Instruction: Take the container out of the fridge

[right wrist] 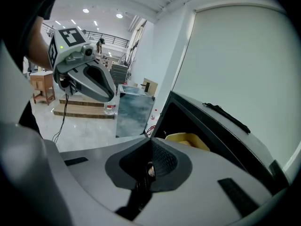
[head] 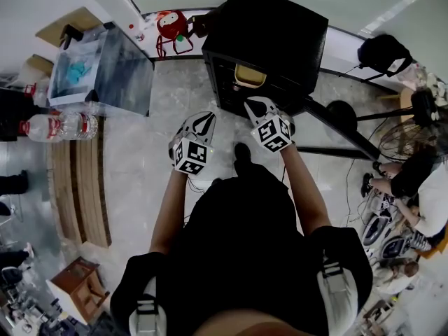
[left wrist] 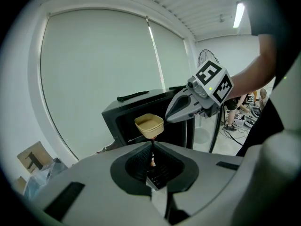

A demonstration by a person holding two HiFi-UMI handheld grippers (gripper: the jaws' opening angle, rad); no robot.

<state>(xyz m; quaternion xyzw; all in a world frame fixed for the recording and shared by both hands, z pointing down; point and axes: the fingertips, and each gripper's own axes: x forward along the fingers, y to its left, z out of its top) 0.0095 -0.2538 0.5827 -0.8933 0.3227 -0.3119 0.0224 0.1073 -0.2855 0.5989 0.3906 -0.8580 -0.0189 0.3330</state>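
Left hand-held gripper (left wrist: 152,147) and right hand-held gripper (right wrist: 149,157) are both pressed together with nothing in them, held side by side and pointed at the open black fridge (head: 280,26). The tan container (head: 250,75) sits inside near the front, untouched. My guess is they're lining up for the reach, and the jaws would need to spread first.

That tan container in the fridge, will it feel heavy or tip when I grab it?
The container looks like a thin, open plastic tub, so it's probably light and slightly flexible. It narrows toward the base, so a push near the rim might tip it.
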